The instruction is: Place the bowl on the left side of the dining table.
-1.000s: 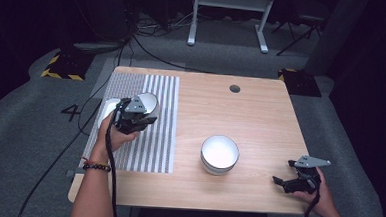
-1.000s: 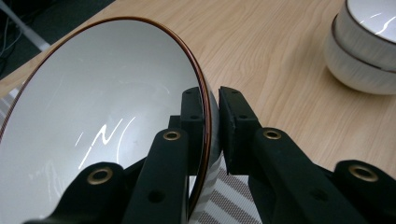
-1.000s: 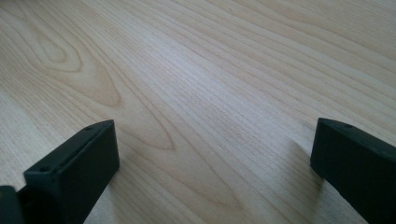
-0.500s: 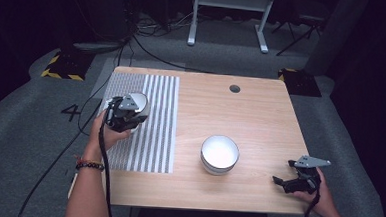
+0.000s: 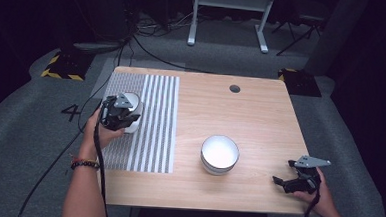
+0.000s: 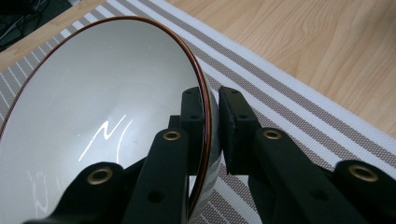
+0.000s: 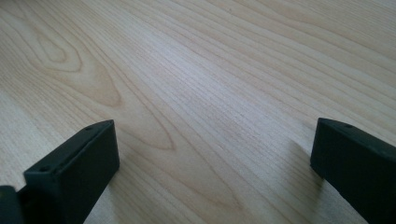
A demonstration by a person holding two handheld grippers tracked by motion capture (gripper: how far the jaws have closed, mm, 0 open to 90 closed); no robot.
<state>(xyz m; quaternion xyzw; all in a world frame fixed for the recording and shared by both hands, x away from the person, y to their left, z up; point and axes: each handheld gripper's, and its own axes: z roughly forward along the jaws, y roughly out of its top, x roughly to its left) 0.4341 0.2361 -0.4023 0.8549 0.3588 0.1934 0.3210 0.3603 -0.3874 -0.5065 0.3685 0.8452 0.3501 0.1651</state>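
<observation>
One gripper [image 6: 211, 122] pinching bowl [image 6: 93, 116] rim

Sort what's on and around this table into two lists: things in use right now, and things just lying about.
In use:
- left gripper, shut on the rim of the tilted white bowl
- striped placemat under that bowl

Lying about:
- second white bowl, upright on the bare wooden table
- right gripper, open, holding nothing, near the table's edge
- cables on the floor

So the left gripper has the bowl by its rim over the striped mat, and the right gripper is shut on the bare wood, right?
Not quite: the right gripper is open, as the right gripper view shows, its jaws wide apart over bare table. The left gripper does pinch the bowl rim over the striped mat.
</observation>
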